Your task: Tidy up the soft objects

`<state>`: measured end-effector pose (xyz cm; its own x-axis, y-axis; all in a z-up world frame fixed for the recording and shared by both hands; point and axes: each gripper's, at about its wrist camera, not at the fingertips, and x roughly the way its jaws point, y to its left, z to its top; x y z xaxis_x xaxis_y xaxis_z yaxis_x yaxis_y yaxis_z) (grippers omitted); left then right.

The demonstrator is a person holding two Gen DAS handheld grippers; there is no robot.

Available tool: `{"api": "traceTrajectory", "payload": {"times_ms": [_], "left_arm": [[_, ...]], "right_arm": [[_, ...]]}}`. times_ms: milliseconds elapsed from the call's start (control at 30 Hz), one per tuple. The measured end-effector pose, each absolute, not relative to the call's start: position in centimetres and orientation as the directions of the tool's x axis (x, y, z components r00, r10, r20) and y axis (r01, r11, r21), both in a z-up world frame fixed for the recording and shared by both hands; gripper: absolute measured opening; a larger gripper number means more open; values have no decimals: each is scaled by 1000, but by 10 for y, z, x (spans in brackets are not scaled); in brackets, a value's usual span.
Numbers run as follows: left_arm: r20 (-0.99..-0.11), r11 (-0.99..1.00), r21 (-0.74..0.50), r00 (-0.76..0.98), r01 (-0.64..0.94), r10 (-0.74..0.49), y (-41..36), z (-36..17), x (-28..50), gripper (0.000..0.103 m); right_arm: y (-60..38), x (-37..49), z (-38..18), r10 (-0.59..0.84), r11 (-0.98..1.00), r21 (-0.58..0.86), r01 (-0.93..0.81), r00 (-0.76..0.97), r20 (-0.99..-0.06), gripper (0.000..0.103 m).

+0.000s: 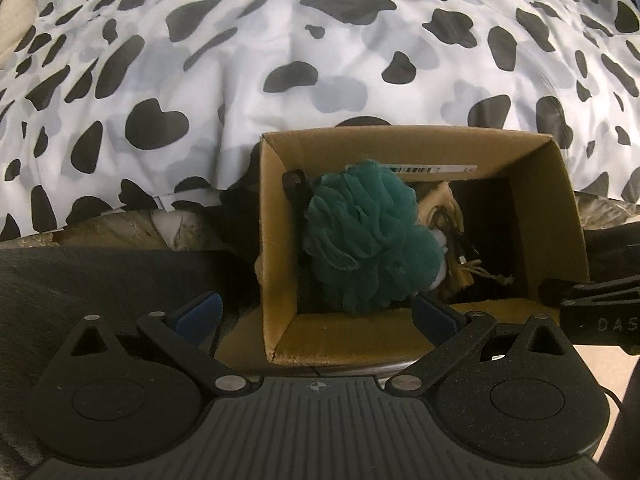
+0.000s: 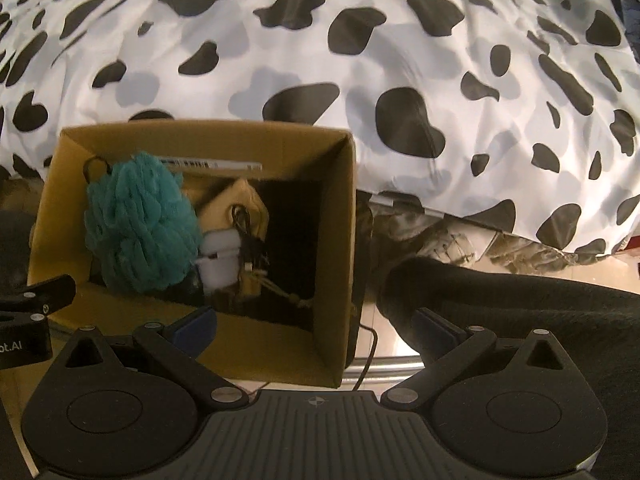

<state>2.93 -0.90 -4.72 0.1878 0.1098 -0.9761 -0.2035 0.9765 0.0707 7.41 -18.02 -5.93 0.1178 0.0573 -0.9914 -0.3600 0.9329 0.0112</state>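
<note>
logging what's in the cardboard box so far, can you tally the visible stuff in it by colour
teal: 1, the mesh bath pouf with its black hanging loop
tan: 1, a cloth pouch
white: 1, a small foam-like piece
black: 1, a thin cord bundle
total: 4 in the cardboard box; its dark right side may hide more

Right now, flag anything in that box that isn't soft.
In the cardboard box, beside the teal loofah, sit a white case and a tangled dark cable: hard items among soft ones.
</note>
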Motion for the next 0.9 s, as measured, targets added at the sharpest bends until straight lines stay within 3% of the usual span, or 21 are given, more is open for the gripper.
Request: {"api": "traceTrajectory", "payload": {"times_ms": [900], "left_arm": [[-983, 974, 63, 154, -220, 98, -6, -53, 32, 103]], "right_arm": [[-178, 74, -60, 50, 927, 4, -376, 114, -992, 103]]}}
